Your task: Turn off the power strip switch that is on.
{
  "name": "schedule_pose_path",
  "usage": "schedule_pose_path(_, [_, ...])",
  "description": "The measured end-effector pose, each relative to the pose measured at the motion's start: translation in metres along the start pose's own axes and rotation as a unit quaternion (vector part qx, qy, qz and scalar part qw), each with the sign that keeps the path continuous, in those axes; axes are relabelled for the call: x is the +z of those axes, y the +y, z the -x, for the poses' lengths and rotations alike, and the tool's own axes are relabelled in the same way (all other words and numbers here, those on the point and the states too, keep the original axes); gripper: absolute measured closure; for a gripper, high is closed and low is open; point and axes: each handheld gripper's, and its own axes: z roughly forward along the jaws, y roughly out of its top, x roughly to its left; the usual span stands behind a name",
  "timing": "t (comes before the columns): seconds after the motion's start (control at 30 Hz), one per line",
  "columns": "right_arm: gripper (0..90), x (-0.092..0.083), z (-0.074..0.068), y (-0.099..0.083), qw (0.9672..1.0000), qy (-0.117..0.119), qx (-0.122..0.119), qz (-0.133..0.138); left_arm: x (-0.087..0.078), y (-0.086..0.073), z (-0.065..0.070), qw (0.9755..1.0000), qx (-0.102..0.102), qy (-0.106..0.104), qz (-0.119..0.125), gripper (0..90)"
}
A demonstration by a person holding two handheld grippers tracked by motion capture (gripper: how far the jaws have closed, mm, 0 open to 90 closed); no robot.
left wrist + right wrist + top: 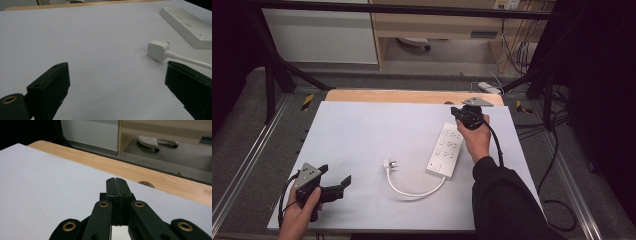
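From the high view we see a white sheet [377, 135] laid over a wooden table [412, 96], and on it a white power strip [446, 150] lying at about four o'clock from the sheet's middle, its long axis running from five o'clock up toward one o'clock. A white cord [412, 191] loops out of the strip's near end and curls round toward nine o'clock, ending in a white plug [387, 164] that lies just below the sheet's middle. Our left gripper [337, 186] sits low at about seven o'clock on the sheet, held in the left hand [302, 212], its jaws spread wide and pointing toward three o'clock, with nothing between them and well apart from the plug. Our right gripper [462, 112] is at about two o'clock, held in the right hand [474, 137] over the far end of the power strip; whether it touches the strip we cannot tell from here. In the left gripper view the two black jaws stand far apart at the bottom corners, bare sheet between them, while the plug [157, 50] lies at about two o'clock, near the right-hand jaw but clear of it, and the power strip [190, 27] lies farther off toward one o'clock. In the right gripper view the right gripper [117, 181] has its jaws pressed flat together, gripping nothing, pointing toward the table's wooden far edge [130, 171], and a sliver of white shows below them at six o'clock.
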Motion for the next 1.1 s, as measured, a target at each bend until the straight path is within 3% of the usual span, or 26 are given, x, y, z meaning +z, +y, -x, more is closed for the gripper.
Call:
schedule_pose_path(0.4, [90.0,0.014,0.0,-0.009,0.9994,0.0,0.004,-0.034,-0.004,0.001,-0.002,1.0,0.003,0.006,0.007,6.0])
schedule_pose_path(1.1, [90.0,0.024,-0.004,-0.022,0.9983,0.008,0.003,-0.057,-0.004,0.0,-0.003,1.0,0.0,0.004,0.004,6.0])
